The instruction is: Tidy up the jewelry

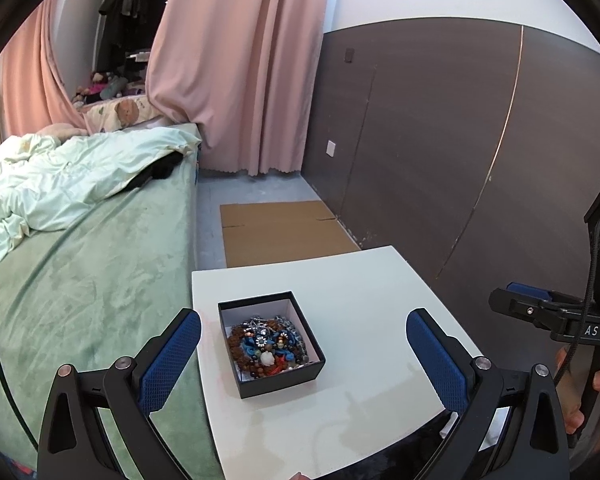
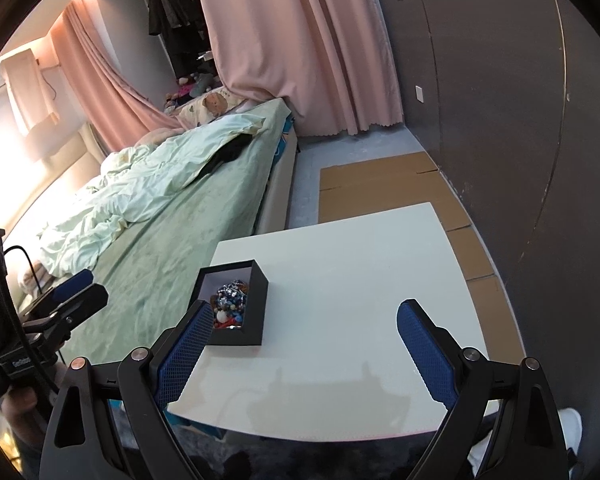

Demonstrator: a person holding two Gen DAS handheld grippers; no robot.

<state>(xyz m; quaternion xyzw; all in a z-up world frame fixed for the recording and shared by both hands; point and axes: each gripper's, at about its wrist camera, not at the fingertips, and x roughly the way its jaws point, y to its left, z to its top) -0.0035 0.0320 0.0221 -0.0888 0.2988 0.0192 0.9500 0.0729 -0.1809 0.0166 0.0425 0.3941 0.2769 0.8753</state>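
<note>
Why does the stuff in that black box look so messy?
The jewelry is heaped in one tangled pile inside the black box on the white table, beads and chains mixed together. Nothing has spilled onto the table.

Glossy white table; matt black box with a white lining; textured blue pads; plush green bed cloth.

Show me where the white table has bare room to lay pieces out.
The white table is bare everywhere right of the black square box, out to the dark wall panel side, and along its near edge. The only crowded spot is the box itself, heaped with beaded jewelry, near the bed-side edge.
</note>
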